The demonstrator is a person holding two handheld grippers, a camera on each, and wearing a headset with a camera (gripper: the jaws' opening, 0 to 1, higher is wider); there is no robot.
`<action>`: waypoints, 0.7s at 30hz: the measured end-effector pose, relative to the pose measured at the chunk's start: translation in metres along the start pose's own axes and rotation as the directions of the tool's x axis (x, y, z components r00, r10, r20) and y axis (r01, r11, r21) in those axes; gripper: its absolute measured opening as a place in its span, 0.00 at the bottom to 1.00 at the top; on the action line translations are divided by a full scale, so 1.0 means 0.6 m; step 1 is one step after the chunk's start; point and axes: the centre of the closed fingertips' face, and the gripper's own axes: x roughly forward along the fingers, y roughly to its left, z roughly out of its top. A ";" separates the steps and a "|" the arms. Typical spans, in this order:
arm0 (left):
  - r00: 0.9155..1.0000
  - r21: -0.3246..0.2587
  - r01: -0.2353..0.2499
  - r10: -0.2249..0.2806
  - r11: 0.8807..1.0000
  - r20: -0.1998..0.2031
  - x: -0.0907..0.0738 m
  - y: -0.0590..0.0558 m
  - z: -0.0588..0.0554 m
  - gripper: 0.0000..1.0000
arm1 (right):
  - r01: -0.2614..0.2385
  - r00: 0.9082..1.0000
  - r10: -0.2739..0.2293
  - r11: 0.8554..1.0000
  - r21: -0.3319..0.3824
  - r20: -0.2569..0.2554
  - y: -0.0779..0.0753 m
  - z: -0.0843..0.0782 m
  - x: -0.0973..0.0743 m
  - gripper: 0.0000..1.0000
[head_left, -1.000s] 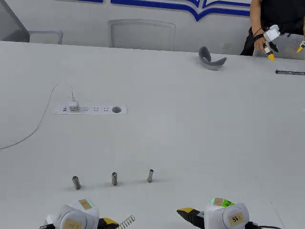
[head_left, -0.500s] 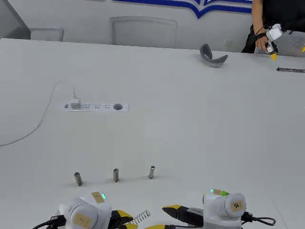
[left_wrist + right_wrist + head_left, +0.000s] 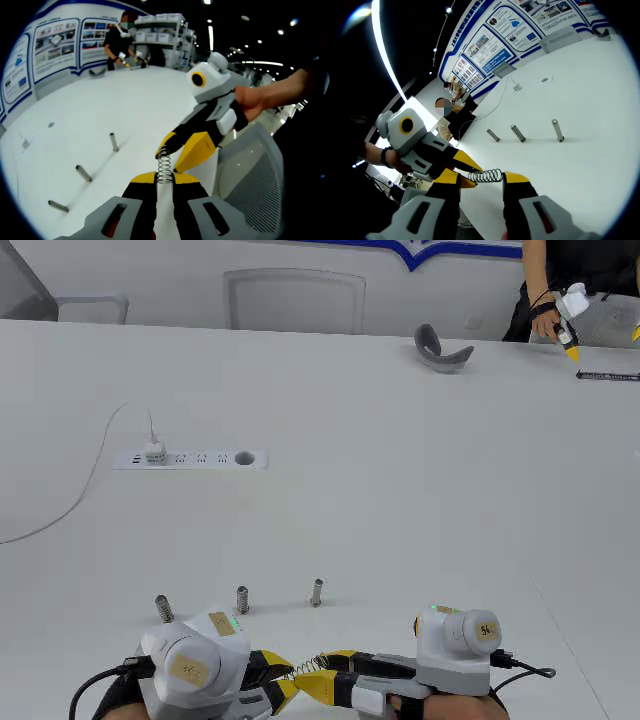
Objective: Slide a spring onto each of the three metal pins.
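Observation:
Three metal pins stand in a row near the table's front edge. The left pin point(image 3: 163, 608) and middle pin point(image 3: 242, 599) each carry a spring. The right pin point(image 3: 316, 592) is bare. My left gripper point(image 3: 285, 680) is shut on one end of a loose spring point(image 3: 310, 668), which sticks out ahead of its yellow tips point(image 3: 164, 178). My right gripper point(image 3: 316, 674) faces it from the right, jaws open, with the spring's free end point(image 3: 486, 175) lying between its fingers point(image 3: 517, 178). Both grippers hover in front of the pins.
A white power strip point(image 3: 190, 458) with a plugged-in cable lies mid-table on the left. A grey curved object point(image 3: 440, 348) rests at the far side. A chair point(image 3: 293, 300) stands behind the table, and a person point(image 3: 570, 280) works at the far right corner.
The left gripper has carried the spring rightward and the right gripper has moved left, so its open jaws now sit around the spring's free end. The head camera has tilted down slightly.

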 end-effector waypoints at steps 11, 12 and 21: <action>1.000 0.022 0.000 0.000 1.000 -0.006 -0.003 0.002 -0.002 0.10 | -0.020 1.000 0.020 0.999 0.027 0.019 0.006 0.012 0.001 0.27; 1.000 0.024 0.002 -0.002 1.000 -0.006 -0.002 0.002 -0.001 0.10 | -0.023 1.000 0.022 0.999 0.029 0.019 0.007 0.014 0.001 0.27; 0.999 0.064 0.033 -0.033 0.997 0.005 0.001 0.010 0.018 0.10 | -0.052 0.999 0.052 0.999 -0.004 -0.008 0.014 0.038 -0.005 0.21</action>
